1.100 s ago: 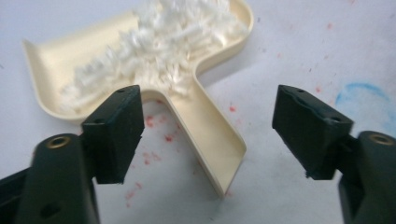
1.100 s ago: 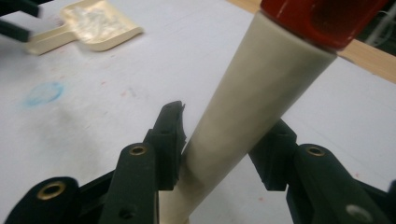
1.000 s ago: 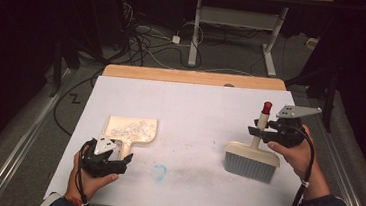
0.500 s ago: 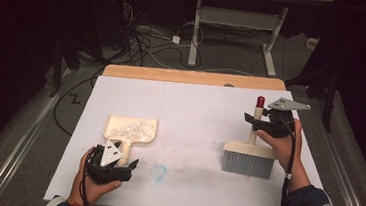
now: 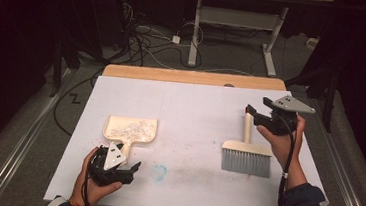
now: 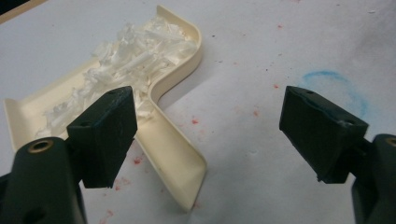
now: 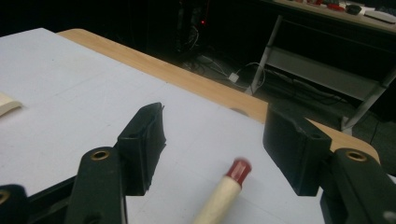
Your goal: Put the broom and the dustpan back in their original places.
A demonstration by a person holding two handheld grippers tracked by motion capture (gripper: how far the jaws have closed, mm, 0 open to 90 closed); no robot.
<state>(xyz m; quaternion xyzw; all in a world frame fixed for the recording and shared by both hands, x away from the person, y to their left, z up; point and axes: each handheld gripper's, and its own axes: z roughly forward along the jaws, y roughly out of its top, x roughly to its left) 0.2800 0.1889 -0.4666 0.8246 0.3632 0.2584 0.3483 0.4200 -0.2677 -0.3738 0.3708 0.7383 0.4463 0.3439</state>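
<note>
A cream dustpan (image 5: 131,128) (image 6: 140,60) full of white shreds lies on the white table cover, its handle (image 6: 173,154) pointing at my left gripper (image 5: 126,162) (image 6: 212,128). That gripper is open, and the handle's end lies between its jaws, close to the left one, with neither touching it. On the right a brush (image 5: 246,156) with grey bristles lies flat, its pale handle (image 5: 247,128) pointing away. My right gripper (image 5: 251,113) (image 7: 212,140) is open over the handle's red tip (image 7: 238,167), which lies low between the jaws, untouched.
A blue ring mark (image 5: 159,170) (image 6: 334,86) and red specks lie on the cover between the two tools. The wooden table edge (image 5: 193,77) runs along the far side. Beyond it are floor cables (image 5: 151,40) and a metal desk frame (image 5: 233,22).
The right gripper has set the brush down, let go of its handle and opened. The brush has shifted slightly left. The left gripper has slid a little toward the near edge.
</note>
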